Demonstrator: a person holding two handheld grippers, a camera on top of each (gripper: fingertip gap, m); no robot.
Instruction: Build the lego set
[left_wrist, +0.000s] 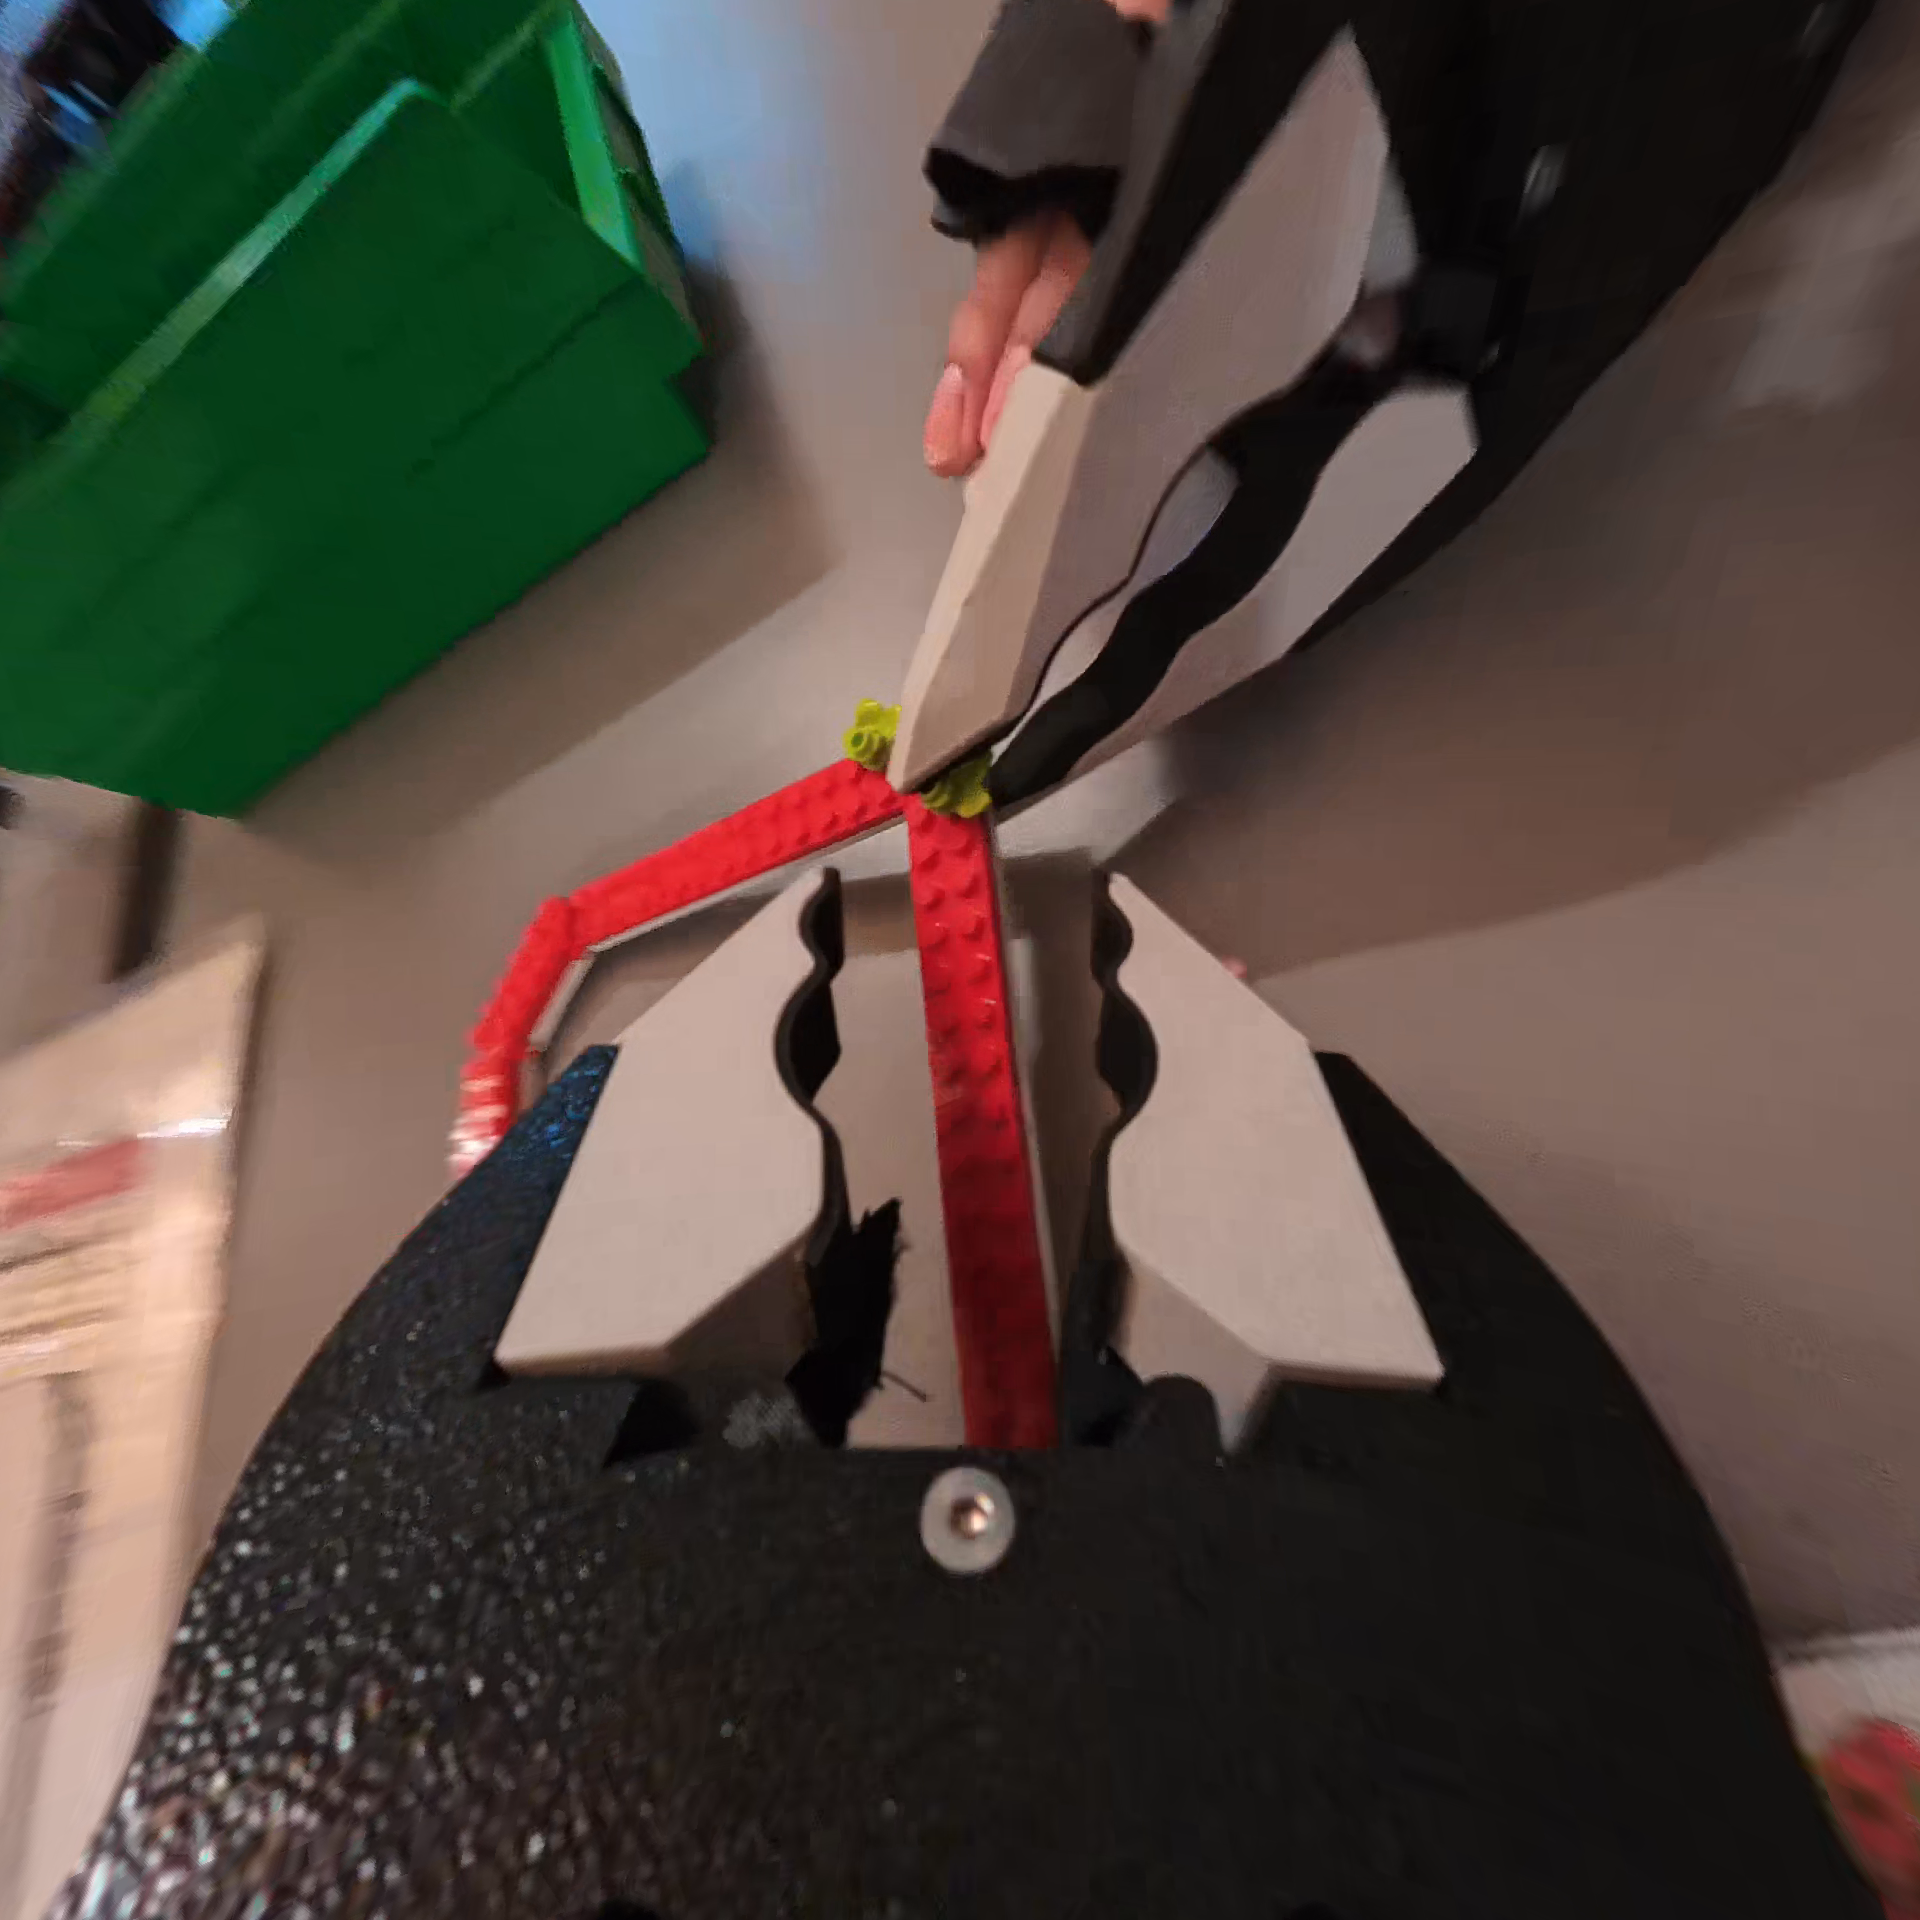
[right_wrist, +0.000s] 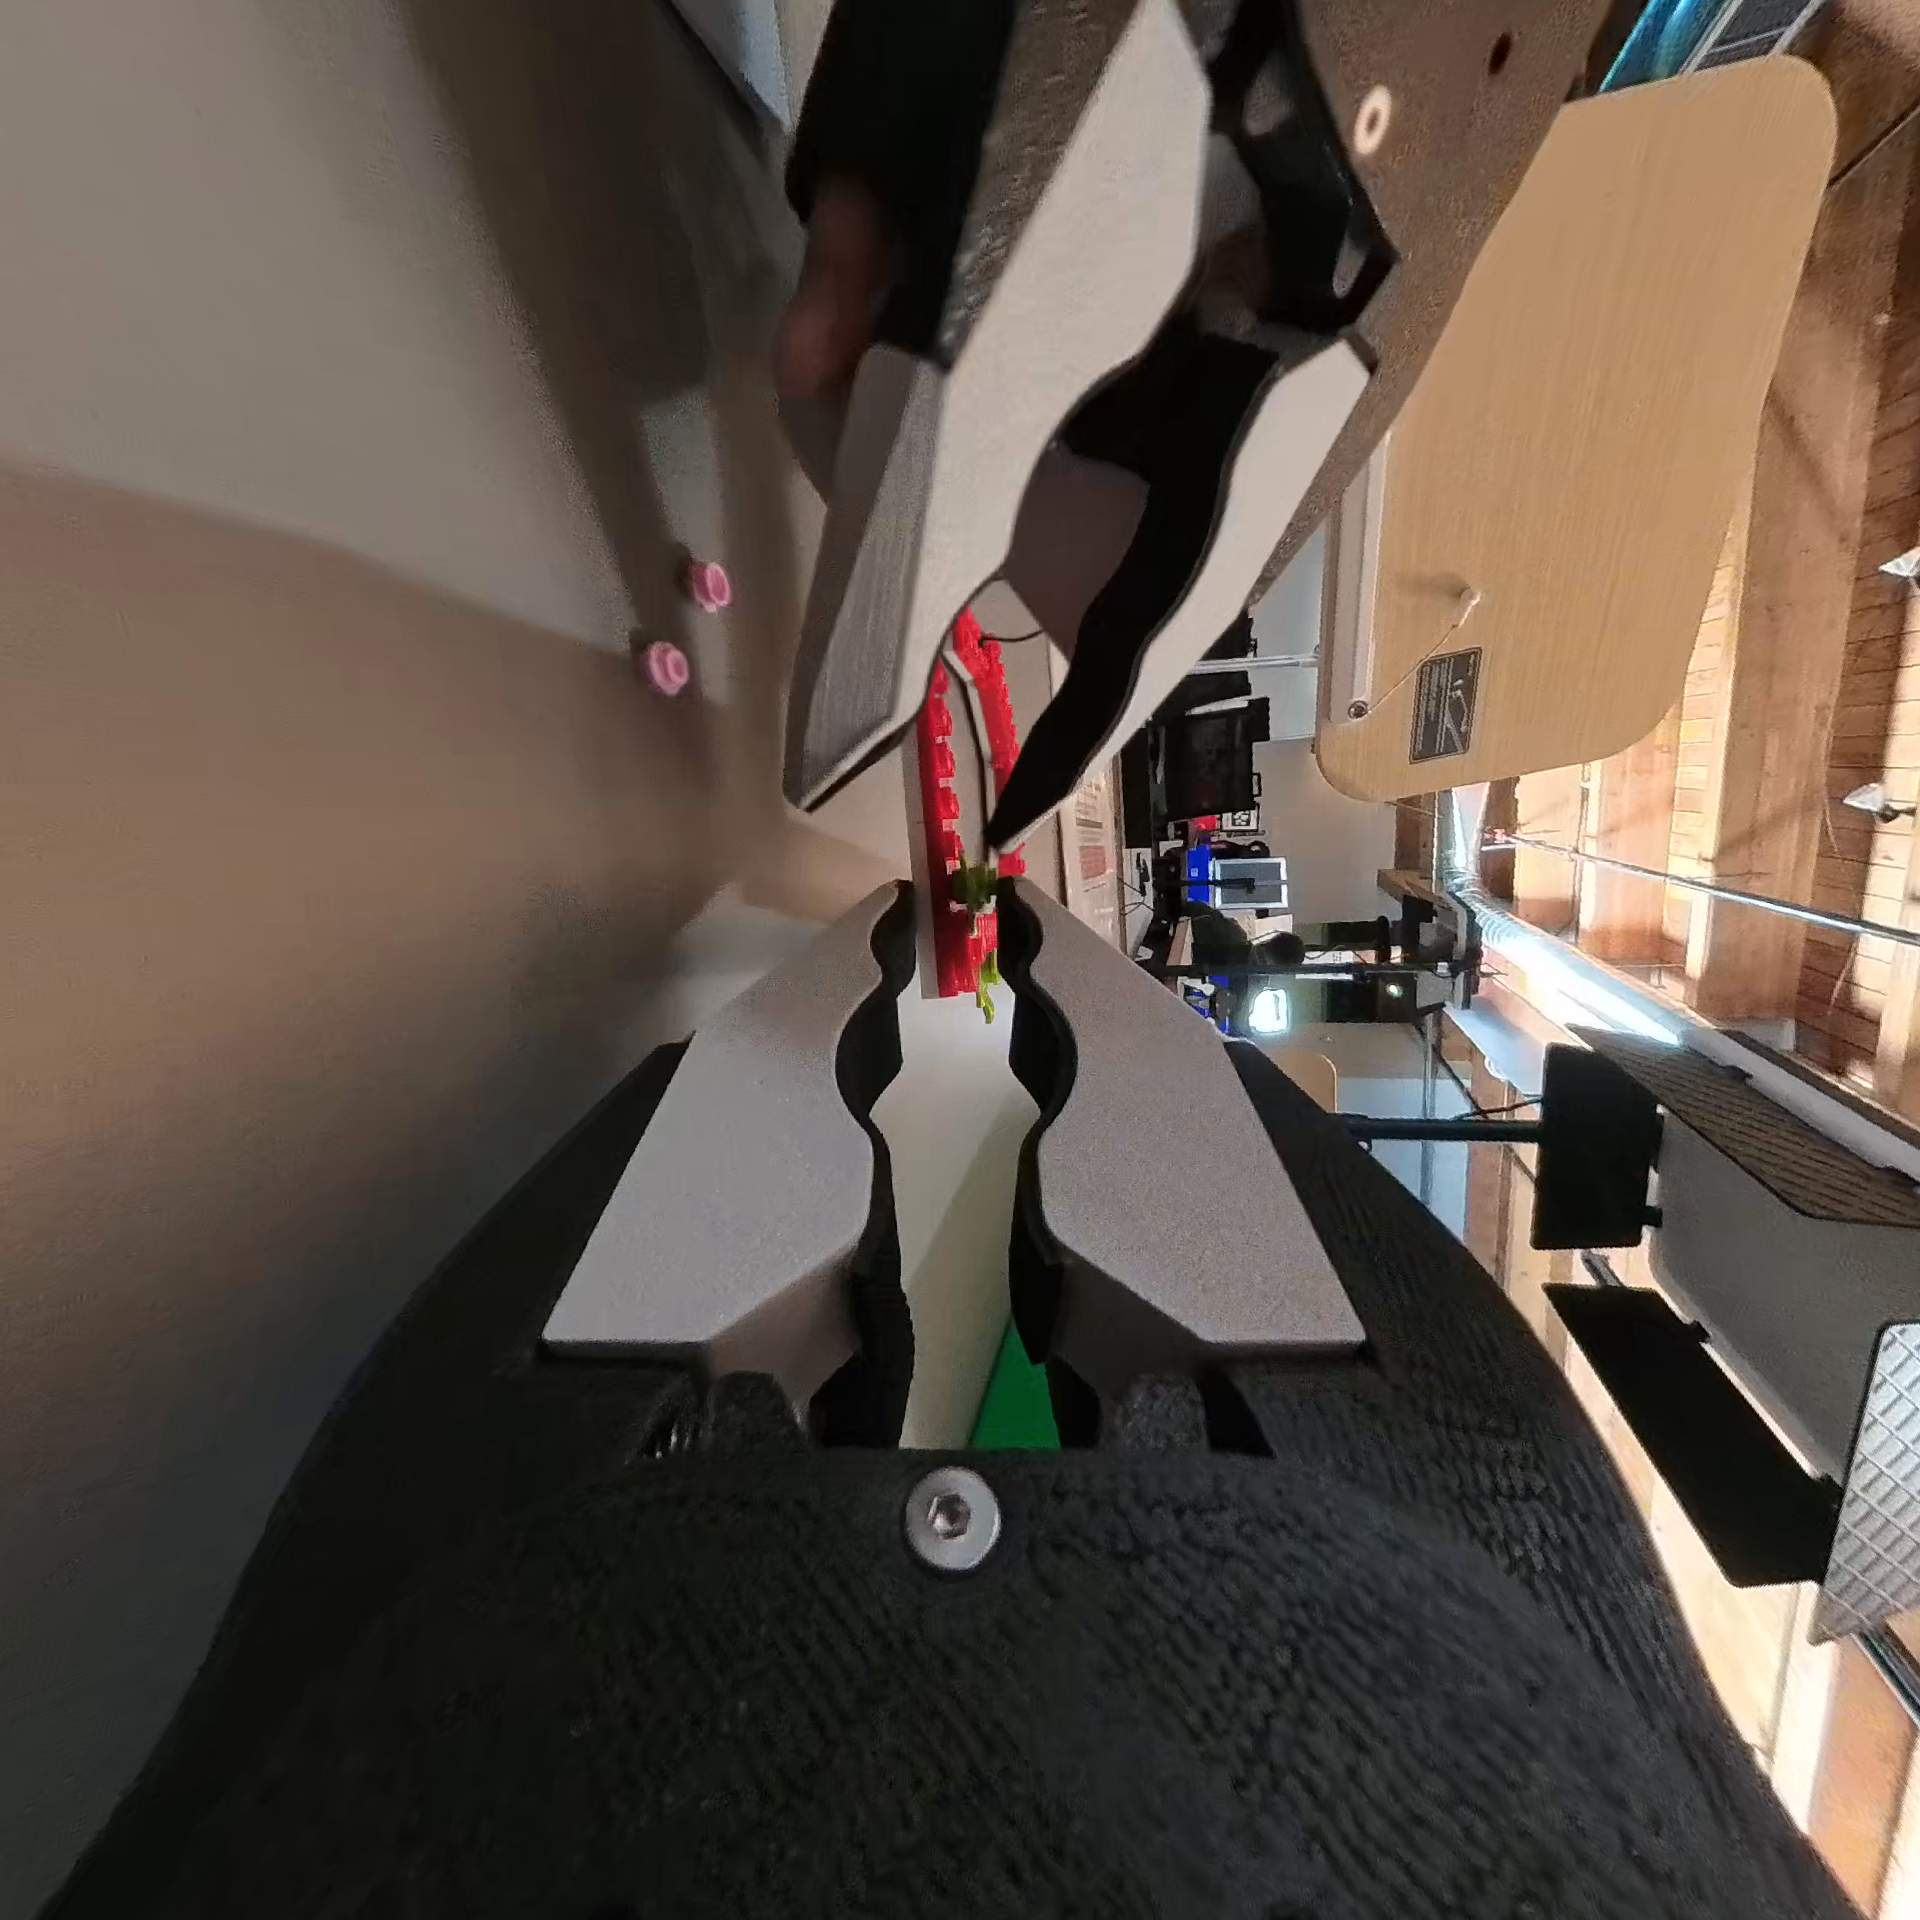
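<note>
My left gripper (left_wrist: 966, 1039) stands open around the red plate frame (left_wrist: 977, 1091); my right gripper (right_wrist: 951, 914) pinches its lime-green corner piece (right_wrist: 974, 886); press squarely, frame braced.

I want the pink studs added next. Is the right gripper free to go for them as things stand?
Probably not yet. The right gripper looks shut on the red frame at its lime-green pieces. The two pink studs lie unobstructed on the table, so it would have to let go first.
</note>
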